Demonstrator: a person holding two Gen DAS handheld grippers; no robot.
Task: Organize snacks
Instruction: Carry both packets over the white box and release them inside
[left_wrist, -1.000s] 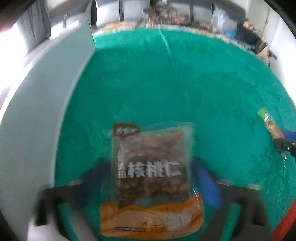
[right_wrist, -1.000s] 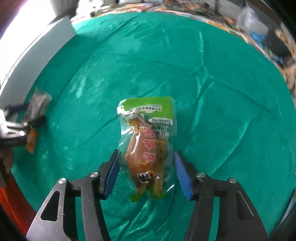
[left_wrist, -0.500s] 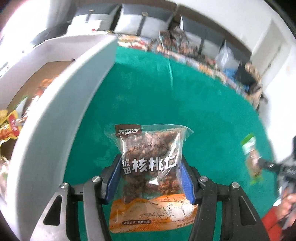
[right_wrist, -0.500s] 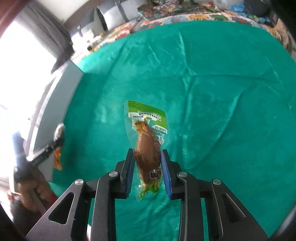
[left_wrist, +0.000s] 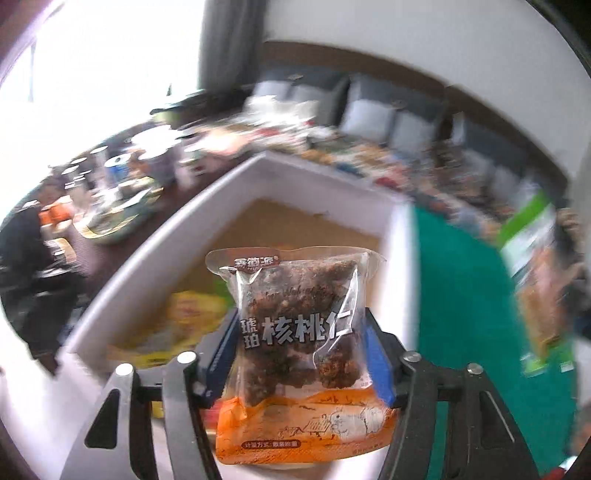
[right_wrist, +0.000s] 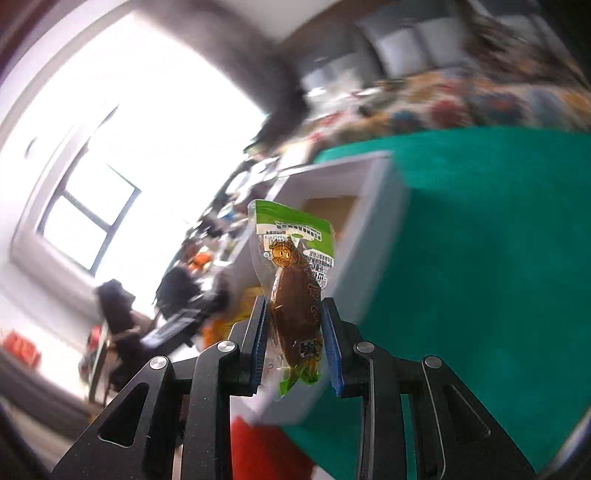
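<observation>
My left gripper (left_wrist: 301, 354) is shut on a clear walnut snack bag (left_wrist: 299, 332) with an orange bottom, held up over the open white box (left_wrist: 325, 177). The box has a brown floor and yellow packets (left_wrist: 184, 317) inside. My right gripper (right_wrist: 295, 347) is shut on a green-topped packet with a brown snack (right_wrist: 295, 295), held in the air just right of the same box (right_wrist: 373, 221). That packet shows blurred at the right of the left wrist view (left_wrist: 535, 273).
The green tablecloth (right_wrist: 480, 258) covers the table to the right of the box. A cluttered table (left_wrist: 122, 184) and a seated person (left_wrist: 33, 251) lie beyond on the left. A grey sofa (left_wrist: 369, 110) stands at the back.
Both grippers have lifted their packets off the green cloth and swung left toward the white box. The left gripper now hangs over the box's opening.
</observation>
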